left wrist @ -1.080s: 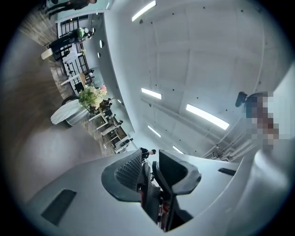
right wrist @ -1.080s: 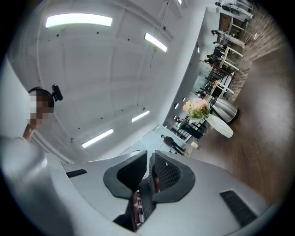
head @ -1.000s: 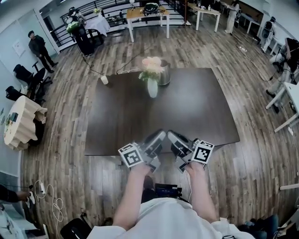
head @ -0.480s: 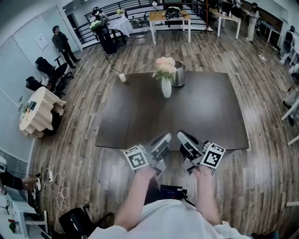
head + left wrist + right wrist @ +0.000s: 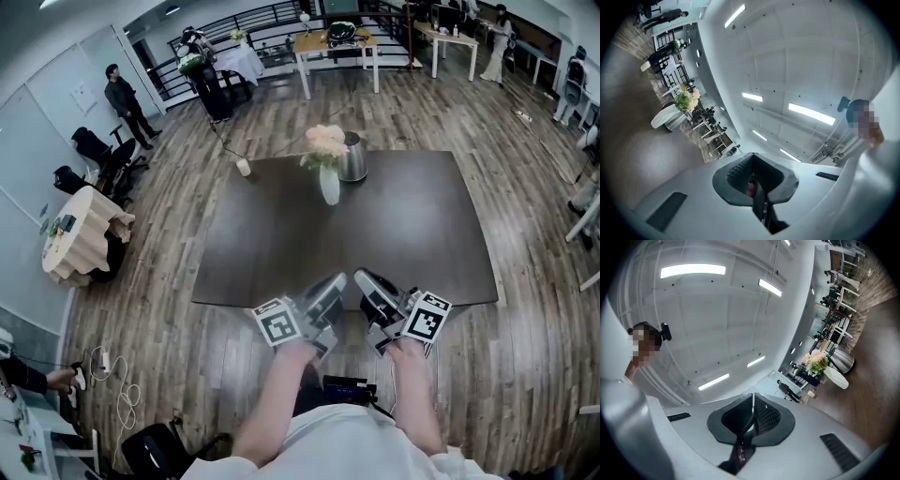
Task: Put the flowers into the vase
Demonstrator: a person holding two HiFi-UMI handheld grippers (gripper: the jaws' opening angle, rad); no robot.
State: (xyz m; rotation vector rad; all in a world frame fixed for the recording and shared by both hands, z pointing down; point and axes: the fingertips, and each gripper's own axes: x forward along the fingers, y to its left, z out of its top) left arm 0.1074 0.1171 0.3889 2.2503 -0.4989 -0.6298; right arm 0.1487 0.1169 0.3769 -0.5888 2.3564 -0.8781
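A white vase [image 5: 329, 186] with pink flowers [image 5: 326, 142] in it stands at the far middle of the dark table [image 5: 272, 253]. My left gripper [image 5: 335, 279] and right gripper [image 5: 360, 276] hang side by side over the table's near edge, far from the vase. Both are shut with nothing between the jaws, and the right jaws have just closed the last bit. The left gripper view shows my left gripper [image 5: 752, 155], with the flowers [image 5: 687, 99] and vase [image 5: 663, 118] far off. The right gripper view shows my right gripper [image 5: 753, 397], the flowers [image 5: 816, 360] and the vase [image 5: 836, 378].
A metal pot [image 5: 353, 157] stands right behind the vase. A small pale cup [image 5: 244, 167] sits at the table's far left corner. A cloth-covered round table [image 5: 80, 234] is at the left, a person [image 5: 122, 94] stands beyond it, and wooden tables [image 5: 337, 39] stand at the back.
The head view has swung, so the table and vase now sit further right and lower in the picture. Both grippers have risen slightly over the near edge, still side by side.
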